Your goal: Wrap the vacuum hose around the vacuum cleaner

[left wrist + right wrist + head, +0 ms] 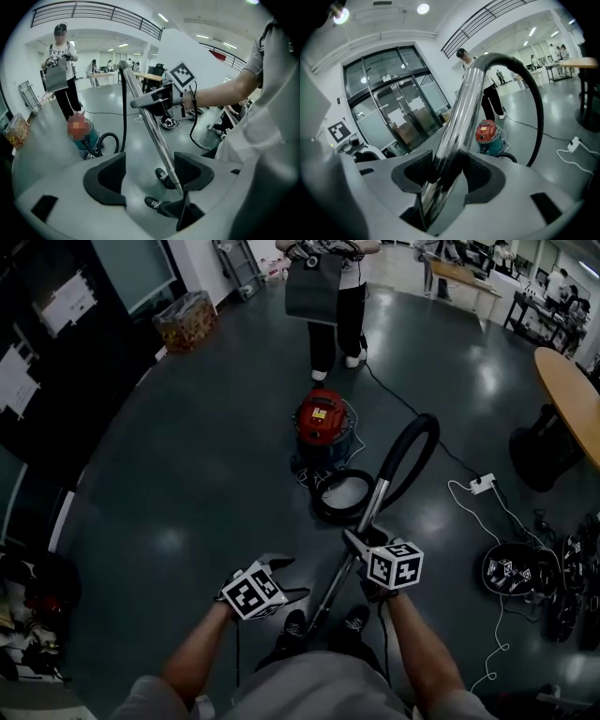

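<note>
Two hand-held grippers sit at the bottom of the head view, one on each forearm, and each carries one cube of black-and-white square markers. At lower centre-right, the right gripper [447,171] has its jaws closed on the single shiny metal wand [325,594], with both dark pads pressed against the tube. Low and left of centre, the left gripper [150,176] has its jaws spread wide and holds nothing. In its own view the wand crosses just in front of one jaw, while the head view shows the gripper standing to the left of the tube and apart from it.

Below the grippers, the person's two dark shoes [292,624] stand on the glossy grey floor [187,474], one on each side of the wand's lower end.

From the wand's upper end, one black hose [422,421] arches up right of centre and drops into a loose loop on the floor. Just above that loop, in the middle of the frame, is the one vacuum cleaner [323,427], with a red lid and a teal drum. Its small yellow label is too small to read.

One white power strip [482,484] lies to the right on a thin cord. One standing person [337,296] at top centre holds a dark bag. Part of a wooden table [572,395] curves in at the right edge.
</note>
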A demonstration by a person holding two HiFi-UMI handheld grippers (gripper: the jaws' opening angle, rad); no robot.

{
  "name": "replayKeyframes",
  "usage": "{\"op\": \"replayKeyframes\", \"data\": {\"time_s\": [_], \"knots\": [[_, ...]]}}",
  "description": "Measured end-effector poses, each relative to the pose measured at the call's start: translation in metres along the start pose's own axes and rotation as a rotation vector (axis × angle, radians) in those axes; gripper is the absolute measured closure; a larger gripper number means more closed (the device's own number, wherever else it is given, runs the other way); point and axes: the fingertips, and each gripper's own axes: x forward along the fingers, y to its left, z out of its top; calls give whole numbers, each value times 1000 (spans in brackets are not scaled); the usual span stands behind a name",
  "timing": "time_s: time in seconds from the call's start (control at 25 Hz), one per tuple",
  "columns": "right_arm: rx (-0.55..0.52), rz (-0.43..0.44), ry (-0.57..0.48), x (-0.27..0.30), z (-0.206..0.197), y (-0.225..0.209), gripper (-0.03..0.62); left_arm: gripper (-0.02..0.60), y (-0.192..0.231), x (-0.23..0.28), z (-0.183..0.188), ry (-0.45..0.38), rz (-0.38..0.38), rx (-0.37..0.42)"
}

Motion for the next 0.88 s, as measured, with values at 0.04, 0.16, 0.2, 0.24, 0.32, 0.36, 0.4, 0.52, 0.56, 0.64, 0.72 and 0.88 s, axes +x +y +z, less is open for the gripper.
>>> {"op": "replayKeyframes", "data": {"time_s": [0.04,0.16,0.2,0.24,0.32,0.36,0.4,0.52,0.56,0.64,0.72,0.88], "knots": [[-30,9,20,-2,-2,-6,382,255,0,8,9,-2,11,6],[-114,40,69,-4,-6,-21,384,256,-2,29,36,2,36,32],[-140,49,83,-4,-7,-25,384,256,-2,35,45,3,46,44],[-163,57,96,-4,-7,-29,385,256,-1,40,54,2,57,59],[-204,76,121,-4,-8,-33,385,256,2,46,71,1,76,95],[-223,87,135,-4,-9,-34,385,256,4,47,78,0,85,112],[-243,98,150,-4,-11,-34,385,256,7,47,85,-3,95,127],[-301,129,195,-3,-16,-37,385,256,16,47,103,-13,124,165],[-320,134,208,-3,-18,-40,385,256,19,49,108,-14,130,182],[-354,136,235,-1,-22,-49,385,256,25,55,121,-15,139,223],[-389,132,268,3,-24,-56,385,256,32,57,135,-20,142,271],[-466,145,361,5,-30,-66,385,256,48,64,165,-22,142,388]]}}
